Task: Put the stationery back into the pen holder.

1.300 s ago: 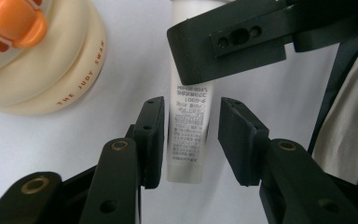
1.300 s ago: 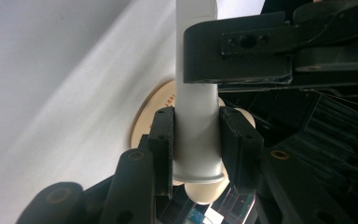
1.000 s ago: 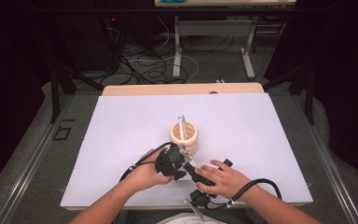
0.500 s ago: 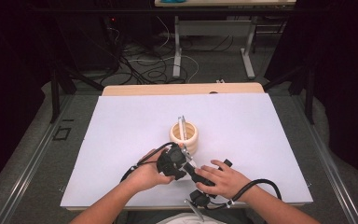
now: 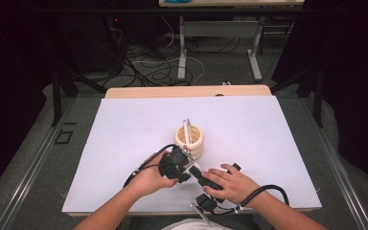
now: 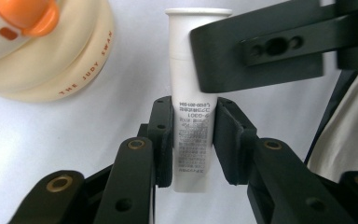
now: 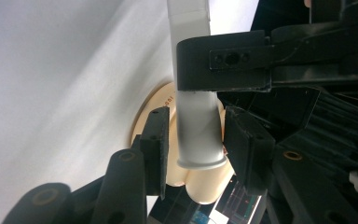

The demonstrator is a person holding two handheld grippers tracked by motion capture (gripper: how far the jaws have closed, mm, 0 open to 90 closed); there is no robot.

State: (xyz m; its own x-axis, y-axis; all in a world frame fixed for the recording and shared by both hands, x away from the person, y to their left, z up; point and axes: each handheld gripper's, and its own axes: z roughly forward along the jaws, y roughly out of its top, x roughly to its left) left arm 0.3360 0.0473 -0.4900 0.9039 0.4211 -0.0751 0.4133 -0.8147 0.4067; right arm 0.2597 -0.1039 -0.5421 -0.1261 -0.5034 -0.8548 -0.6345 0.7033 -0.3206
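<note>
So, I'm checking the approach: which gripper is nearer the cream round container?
Left. The left gripper, shut on the white tube, sits right beside the cream round container; the right gripper is farther back toward the person.

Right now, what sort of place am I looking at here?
Probably a lab or recording workspace rather than a home. A white sheet covers the table, loose cables trail over the floor behind it, and a metal-legged bench stands farther back. Dark surroundings frame the worktop.
</note>
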